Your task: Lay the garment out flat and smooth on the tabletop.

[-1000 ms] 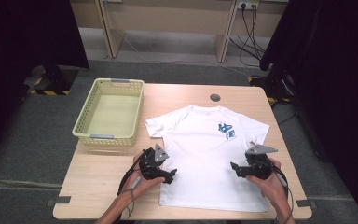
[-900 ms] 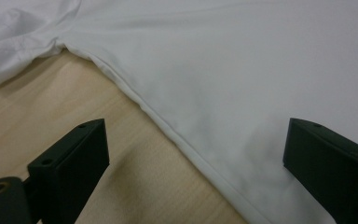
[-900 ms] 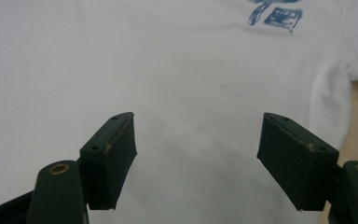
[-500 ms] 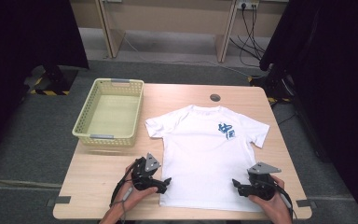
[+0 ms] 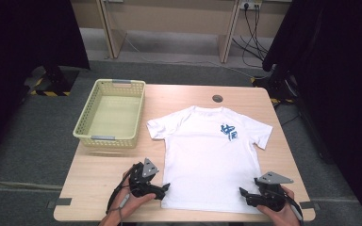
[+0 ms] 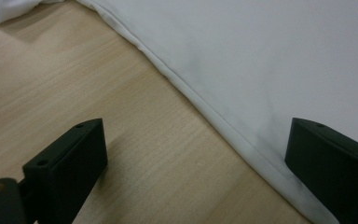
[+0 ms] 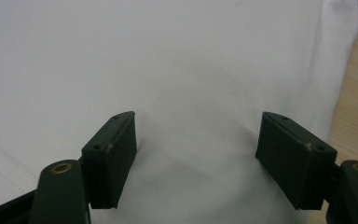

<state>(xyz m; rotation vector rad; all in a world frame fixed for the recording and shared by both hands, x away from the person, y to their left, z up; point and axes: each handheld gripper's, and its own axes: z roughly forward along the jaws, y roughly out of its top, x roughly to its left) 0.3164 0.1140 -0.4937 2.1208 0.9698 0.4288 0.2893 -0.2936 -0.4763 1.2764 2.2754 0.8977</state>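
1. The wooden table (image 5: 99, 181) carries everything; on it the white T-shirt (image 5: 207, 160) lies flat and face up, spread from the centre towards 6 o'clock, with its neck pointing to 12 o'clock and its hem along the near edge.
2. The shirt is plain white and smooth, both short sleeves spread out to 9 and 3 o'clock, with a small blue print (image 5: 228, 132) on the chest at about 1 o'clock from its middle. In the left gripper view its stitched side seam (image 6: 200, 100) runs diagonally over the bare wood.
3. The pale yellow plastic basket (image 5: 90, 123) stands at 10 o'clock from the shirt, just beside its sleeve.
4. The left gripper (image 5: 165, 188) sits at the shirt's 7 o'clock hem corner, jaws spread wide, one over wood and one over cloth, pinching nothing.
5. The right gripper (image 5: 243, 194) sits at the 5 o'clock hem corner, jaws likewise spread apart above the fabric, nothing pinched.
6. A small round grey grommet (image 5: 217, 98) is set in the tabletop at 12 o'clock, beyond the collar.
7. Compared with a second ago, both grippers have drawn back from the shirt's lower sides to its hem corners; the shirt lies unchanged.
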